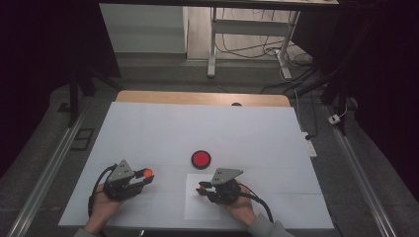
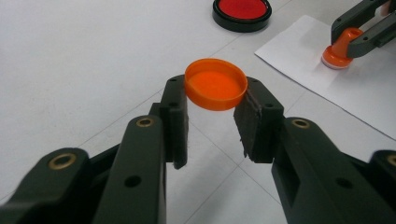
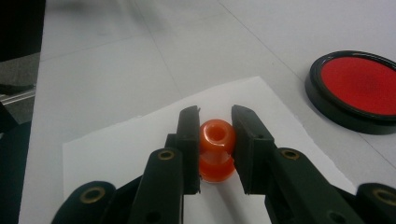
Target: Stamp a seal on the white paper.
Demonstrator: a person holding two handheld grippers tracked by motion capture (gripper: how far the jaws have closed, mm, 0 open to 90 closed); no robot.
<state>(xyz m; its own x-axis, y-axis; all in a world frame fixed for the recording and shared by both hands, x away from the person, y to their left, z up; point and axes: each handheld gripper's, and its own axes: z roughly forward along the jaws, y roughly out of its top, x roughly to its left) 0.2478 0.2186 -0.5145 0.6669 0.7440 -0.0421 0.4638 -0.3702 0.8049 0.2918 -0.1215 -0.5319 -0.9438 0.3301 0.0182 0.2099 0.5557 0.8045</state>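
My left gripper [image 1: 146, 174] is shut on a shallow orange cap [image 2: 215, 84], held open side up just above the white table. The cap [image 1: 148, 173] shows as an orange dot at the jaw tips in the high view. My right gripper [image 3: 215, 117] is shut on a small orange knob-shaped piece [image 3: 216, 149] that stands upright on a white paper sheet [image 3: 116, 154]. In the left gripper view, that piece [image 2: 340, 49] has a pale base touching the paper [image 2: 355, 93], with the right gripper [image 2: 362, 30] around its neck.
A round red disc with a black rim [image 1: 201, 159] lies on the table just beyond the paper sheet [image 1: 195, 210], between the two grippers. The white table cover [image 1: 197, 128] stretches far ahead. Table edges lie close behind both hands.
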